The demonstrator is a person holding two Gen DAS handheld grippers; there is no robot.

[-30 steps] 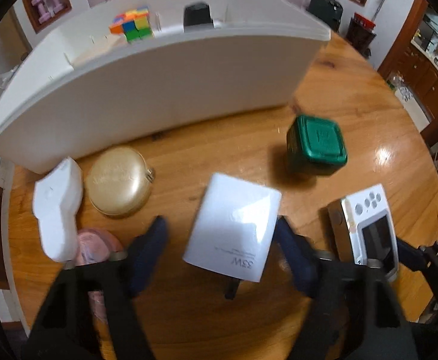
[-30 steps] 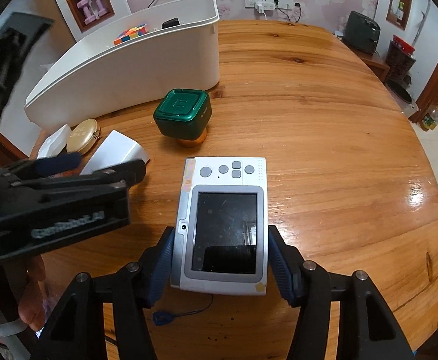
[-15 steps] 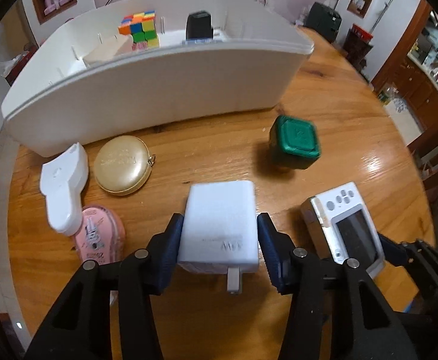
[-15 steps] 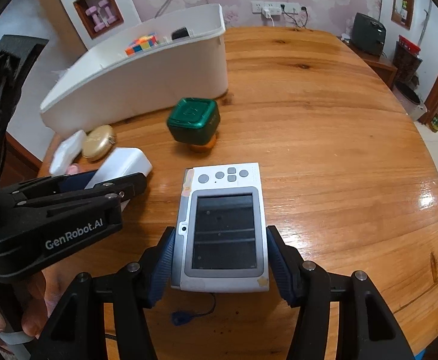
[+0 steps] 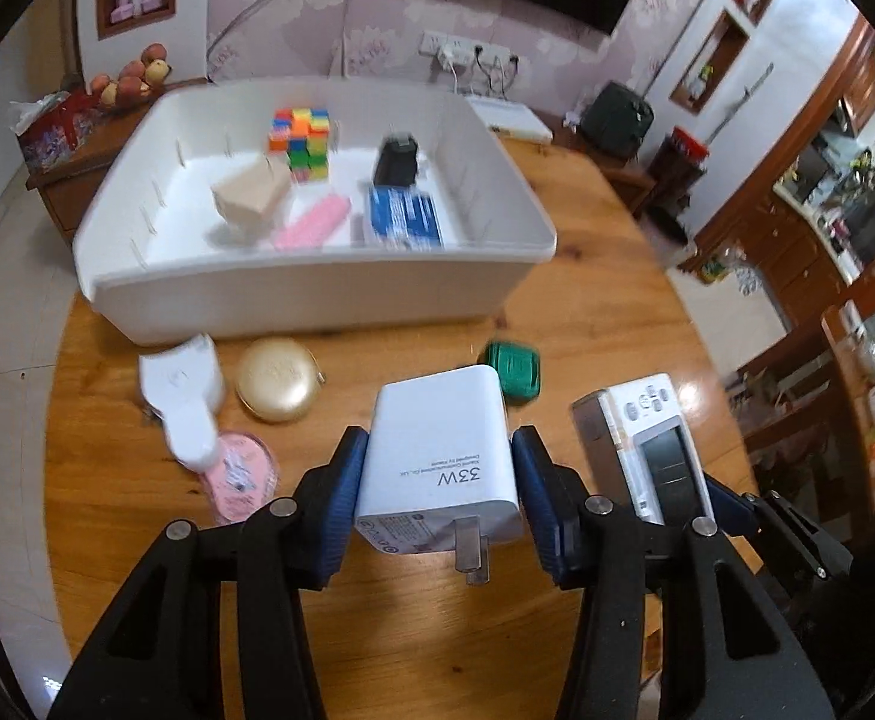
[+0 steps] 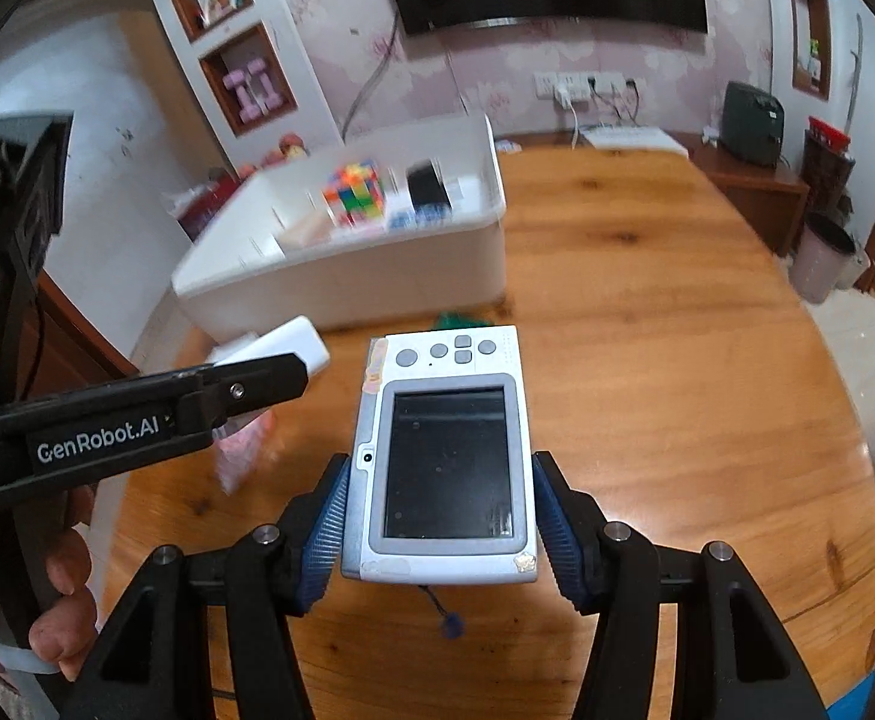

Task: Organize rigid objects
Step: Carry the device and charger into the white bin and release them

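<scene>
My left gripper (image 5: 440,501) is shut on a white 33W charger (image 5: 443,456), held above the round wooden table (image 5: 605,276). My right gripper (image 6: 440,519) is shut on a white handheld device with a dark screen (image 6: 446,450), also lifted off the table; that device (image 5: 647,450) shows at the right of the left wrist view. Ahead stands a white bin (image 5: 317,294) holding a colourful cube (image 5: 302,141), a beige block (image 5: 251,195), a pink bar (image 5: 311,222), a blue box (image 5: 404,216) and a black item (image 5: 398,159).
On the table in front of the bin lie a gold round case (image 5: 275,378), a white flat device (image 5: 182,390), a pink round item (image 5: 239,474) and a green square jar (image 5: 512,369). A hand (image 6: 59,570) grips the left tool. Cabinets and shelves line the walls.
The left gripper closed on the white charger and lifted it. The right gripper, holding the handheld device throughout, rose too. The bin's inside has come into view.
</scene>
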